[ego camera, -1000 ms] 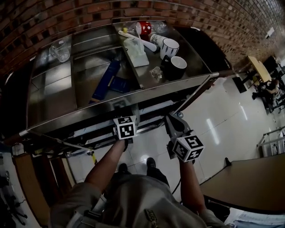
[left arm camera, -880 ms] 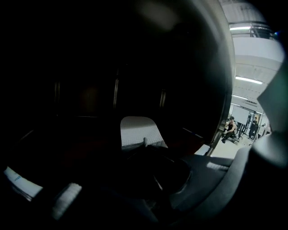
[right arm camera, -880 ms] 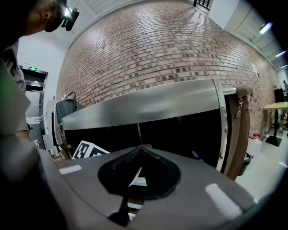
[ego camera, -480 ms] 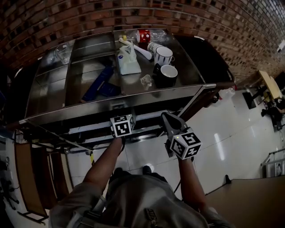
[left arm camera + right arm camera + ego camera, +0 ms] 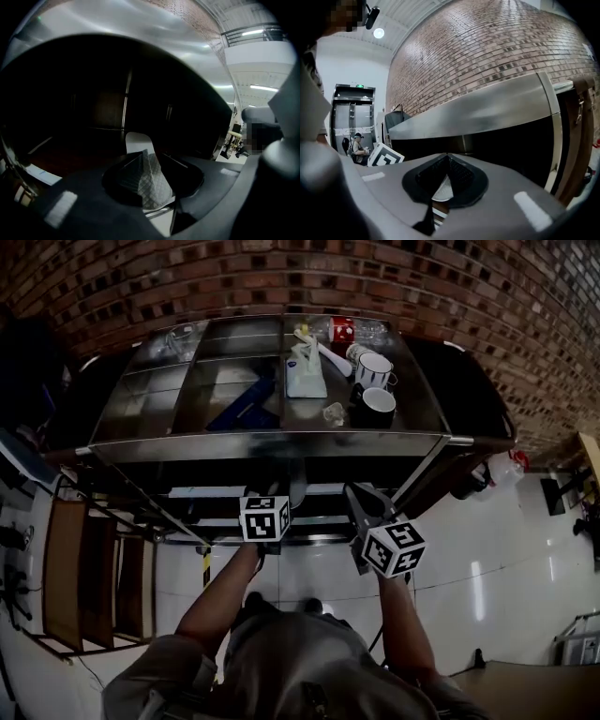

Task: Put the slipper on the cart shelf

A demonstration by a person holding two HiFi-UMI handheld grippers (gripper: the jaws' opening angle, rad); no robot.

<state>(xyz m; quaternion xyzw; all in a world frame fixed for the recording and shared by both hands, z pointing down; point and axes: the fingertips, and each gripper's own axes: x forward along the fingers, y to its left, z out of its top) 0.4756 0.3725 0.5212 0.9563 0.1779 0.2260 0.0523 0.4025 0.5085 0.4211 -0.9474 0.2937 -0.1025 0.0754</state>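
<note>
The steel cart point(image 5: 281, 439) stands against the brick wall, its lower shelf point(image 5: 234, 493) dark. A blue flat thing point(image 5: 246, 404) that looks like a slipper lies on the cart's top. My left gripper point(image 5: 143, 157), under its marker cube point(image 5: 264, 518), points into the dark lower shelf. Its jaws have just been opening and hold nothing. A pale rounded shape point(image 5: 137, 142) lies just beyond them; I cannot tell what it is. My right gripper point(image 5: 356, 495) hangs to the right, in front of the cart, its jaws together and empty point(image 5: 447, 159).
On the cart's top stand a black mug point(image 5: 379, 407), a white mug point(image 5: 377, 369), a red-labelled bottle point(image 5: 342, 331), a white carton point(image 5: 305, 371) and a glass point(image 5: 178, 334). A wooden rack point(image 5: 94, 568) stands at the left. The floor point(image 5: 487, 559) is glossy white.
The cart now sits higher in the picture and both grippers stand further back from its front edge. The left gripper has drawn back and up from the lower shelf.
</note>
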